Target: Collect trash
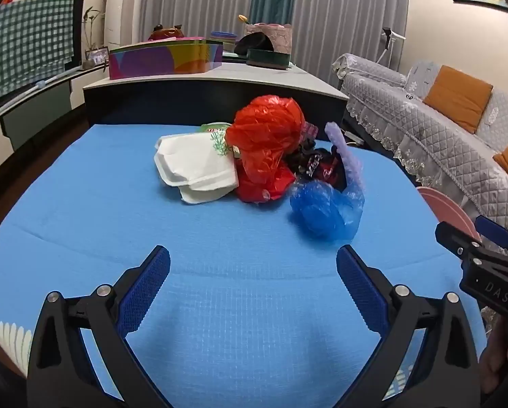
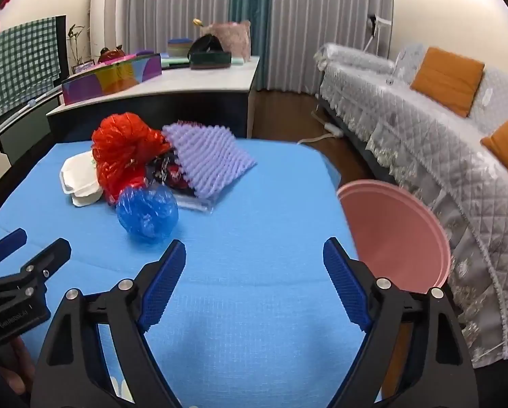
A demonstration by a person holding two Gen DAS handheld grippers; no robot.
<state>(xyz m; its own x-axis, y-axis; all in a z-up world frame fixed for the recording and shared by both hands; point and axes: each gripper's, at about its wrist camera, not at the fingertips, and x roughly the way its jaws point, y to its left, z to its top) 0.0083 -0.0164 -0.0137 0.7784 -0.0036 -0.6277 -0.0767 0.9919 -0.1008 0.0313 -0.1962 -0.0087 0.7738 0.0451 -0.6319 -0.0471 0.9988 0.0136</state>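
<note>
Desk, blue cover. Left to right:
- Left gripper: jaws released, spread wide, nothing between them, short of the pile.
- White foam box: lying flat, touching the red bag.
- Red plastic bag: crumpled, highest item.
- Dark wrappers: behind the blue bag.
- Blue plastic bag: balled, nearest both grippers.
- Purple foam sheet: leaning on the heap.
- Right gripper: jaws released, empty.
- Pink bin: just off the desk's right edge.

Step, as judged: approach, nothing collected. Next likely calls for closing on the blue bag and carrying it to the bin.
</note>
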